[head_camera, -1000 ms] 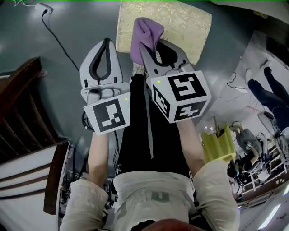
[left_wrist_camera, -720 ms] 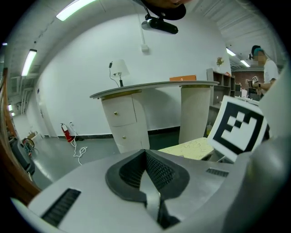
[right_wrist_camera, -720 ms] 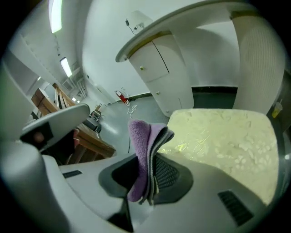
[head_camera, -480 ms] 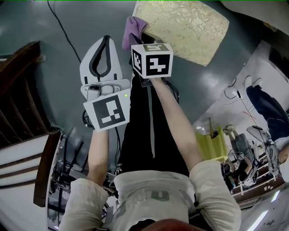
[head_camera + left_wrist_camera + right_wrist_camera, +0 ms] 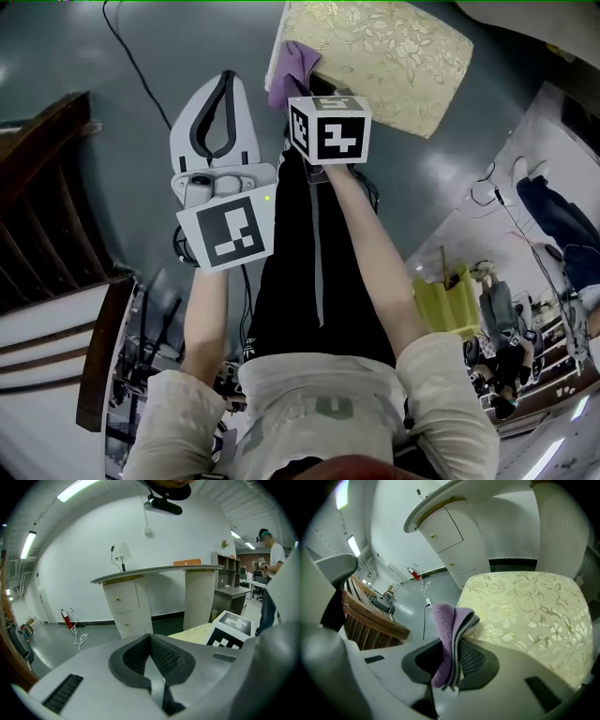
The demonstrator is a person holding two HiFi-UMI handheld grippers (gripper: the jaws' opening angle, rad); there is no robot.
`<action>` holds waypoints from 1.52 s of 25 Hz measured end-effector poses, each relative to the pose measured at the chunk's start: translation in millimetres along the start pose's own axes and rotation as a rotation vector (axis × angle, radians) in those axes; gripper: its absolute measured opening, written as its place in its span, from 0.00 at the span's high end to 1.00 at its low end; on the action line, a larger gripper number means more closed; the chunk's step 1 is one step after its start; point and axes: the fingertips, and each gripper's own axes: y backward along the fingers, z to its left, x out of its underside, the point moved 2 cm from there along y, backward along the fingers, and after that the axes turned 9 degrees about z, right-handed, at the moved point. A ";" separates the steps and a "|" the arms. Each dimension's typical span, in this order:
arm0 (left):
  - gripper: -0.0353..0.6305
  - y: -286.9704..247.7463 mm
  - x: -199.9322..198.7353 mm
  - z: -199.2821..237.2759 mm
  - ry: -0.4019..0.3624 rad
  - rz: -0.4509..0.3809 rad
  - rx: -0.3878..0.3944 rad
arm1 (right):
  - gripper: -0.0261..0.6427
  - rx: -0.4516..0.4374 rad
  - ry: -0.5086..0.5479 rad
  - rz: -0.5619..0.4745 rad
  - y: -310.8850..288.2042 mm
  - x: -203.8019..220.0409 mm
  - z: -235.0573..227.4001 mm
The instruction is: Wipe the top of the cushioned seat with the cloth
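Note:
The cushioned seat (image 5: 380, 56) has a pale gold leaf-patterned top (image 5: 525, 606) and sits on the grey floor ahead of me. My right gripper (image 5: 452, 660) is shut on a folded purple cloth (image 5: 447, 630), and the cloth (image 5: 295, 70) hangs at the seat's near left corner. Whether it touches the cushion I cannot tell. In the head view the right gripper's marker cube (image 5: 328, 129) hides its jaws. My left gripper (image 5: 217, 117) is held to the left of the seat, shut, with nothing between its jaws (image 5: 152, 667).
A dark wooden chair (image 5: 47, 253) stands at my left. A black cable (image 5: 141, 75) runs across the floor beyond the left gripper. A curved white counter with drawers (image 5: 150, 597) stands behind the seat. Desks and a person (image 5: 511, 309) are at the right.
The right gripper with the cloth swung from the seat's near edge to its left side and tipped downward. The cloth then moved slightly right, back to the seat's corner. The left gripper stayed put.

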 end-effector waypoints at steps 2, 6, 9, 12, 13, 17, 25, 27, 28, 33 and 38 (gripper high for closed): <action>0.94 -2.0 -4.0 -2.6 -0.001 -0.006 0.008 | 0.83 0.031 -0.009 -0.005 10.9 3.1 -14.3; 0.94 -5.8 -9.6 -12.6 -0.013 -0.013 0.031 | 0.83 0.091 -0.035 0.001 32.1 15.5 -47.3; 0.94 -10.3 -14.6 -27.4 -0.027 -0.020 0.060 | 0.83 0.136 -0.031 0.006 46.8 26.1 -73.5; 0.94 -13.6 -19.5 -51.0 -0.051 -0.024 0.095 | 0.83 0.191 -0.031 0.008 66.6 41.4 -107.8; 0.94 -14.8 -21.7 -58.3 -0.059 -0.026 0.104 | 0.83 0.210 -0.035 0.006 73.9 46.5 -120.3; 0.94 -22.1 -33.9 -75.3 -0.092 -0.035 0.140 | 0.83 0.282 -0.080 -0.004 101.1 63.1 -163.5; 0.94 -29.1 -51.0 -101.3 -0.128 -0.054 0.221 | 0.83 0.378 -0.129 -0.012 132.8 82.6 -205.0; 0.94 -30.6 -55.2 -110.7 -0.133 -0.060 0.236 | 0.83 0.394 -0.125 -0.010 136.4 84.4 -211.0; 0.94 -30.8 -56.6 -115.5 -0.137 -0.063 0.244 | 0.83 0.403 -0.120 -0.008 138.0 86.0 -213.4; 0.94 -30.5 -58.8 -130.2 -0.160 -0.064 0.279 | 0.83 0.477 -0.068 0.021 146.2 94.3 -224.8; 0.94 -32.1 -57.3 -131.4 -0.171 -0.065 0.282 | 0.83 0.522 -0.065 0.054 149.2 104.7 -242.5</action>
